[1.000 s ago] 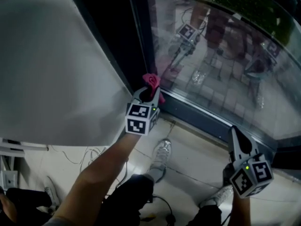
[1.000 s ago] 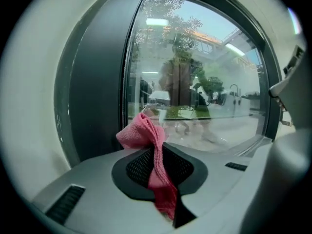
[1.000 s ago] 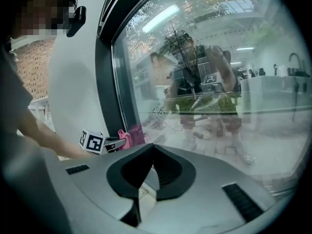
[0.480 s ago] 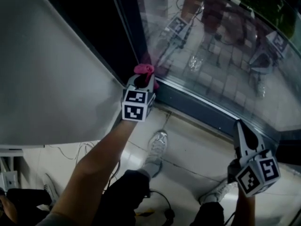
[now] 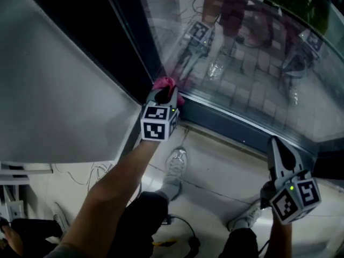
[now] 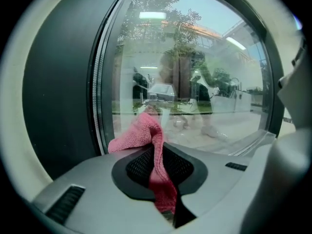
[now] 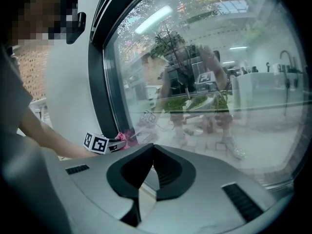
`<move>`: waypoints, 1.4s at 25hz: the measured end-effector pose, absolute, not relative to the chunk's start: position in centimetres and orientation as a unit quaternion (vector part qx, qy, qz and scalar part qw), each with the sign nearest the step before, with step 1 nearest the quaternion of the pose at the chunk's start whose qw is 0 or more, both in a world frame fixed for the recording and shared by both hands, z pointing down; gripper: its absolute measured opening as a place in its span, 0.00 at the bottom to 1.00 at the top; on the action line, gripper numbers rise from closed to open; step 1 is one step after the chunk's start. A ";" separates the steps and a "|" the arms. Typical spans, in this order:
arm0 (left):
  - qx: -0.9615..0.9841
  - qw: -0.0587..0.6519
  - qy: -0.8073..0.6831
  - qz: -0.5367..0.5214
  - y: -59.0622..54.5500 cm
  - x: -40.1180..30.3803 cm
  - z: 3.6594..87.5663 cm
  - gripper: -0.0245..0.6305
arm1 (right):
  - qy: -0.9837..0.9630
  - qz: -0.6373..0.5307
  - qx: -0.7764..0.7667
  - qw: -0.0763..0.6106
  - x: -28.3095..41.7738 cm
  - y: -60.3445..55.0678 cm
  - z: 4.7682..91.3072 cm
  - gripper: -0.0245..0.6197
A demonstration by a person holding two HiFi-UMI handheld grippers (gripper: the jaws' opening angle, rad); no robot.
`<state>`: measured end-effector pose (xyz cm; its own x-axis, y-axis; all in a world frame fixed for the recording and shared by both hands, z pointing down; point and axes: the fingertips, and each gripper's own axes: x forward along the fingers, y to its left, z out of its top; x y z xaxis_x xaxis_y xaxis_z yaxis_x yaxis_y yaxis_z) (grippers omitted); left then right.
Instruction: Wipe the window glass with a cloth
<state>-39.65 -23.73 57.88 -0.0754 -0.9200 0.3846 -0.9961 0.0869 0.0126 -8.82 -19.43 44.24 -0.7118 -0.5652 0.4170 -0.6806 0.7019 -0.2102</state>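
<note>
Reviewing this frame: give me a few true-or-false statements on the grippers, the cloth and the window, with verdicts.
1. The left gripper is clamped on a pink cloth. True.
2. The right gripper holds a second cloth. False: its jaws are together with nothing between them.
3. The pink cloth is at the lower corner of the window glass, beside the dark frame. True.
4. The two grippers touch each other. False: they are well apart, the right gripper low near the bottom frame at the right of the head view.
</note>
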 end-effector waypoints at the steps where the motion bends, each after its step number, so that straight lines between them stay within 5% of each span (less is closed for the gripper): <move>1: 0.665 0.150 -0.720 0.129 -23.8 -39.1 57.8 0.11 | -0.907 0.178 0.345 0.161 -8.4 -19.5 44.1 0.05; 35: 0.726 0.153 -0.657 0.131 -26.6 -16.8 58.2 0.11 | -0.877 0.191 0.421 0.132 7.9 -16.6 42.8 0.05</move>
<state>-16.79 -26.62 58.22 0.1022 -0.9144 0.3918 -0.9947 -0.0894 0.0509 7.89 -16.59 42.80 -0.6104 -0.6881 0.3923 -0.7890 0.5720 -0.2244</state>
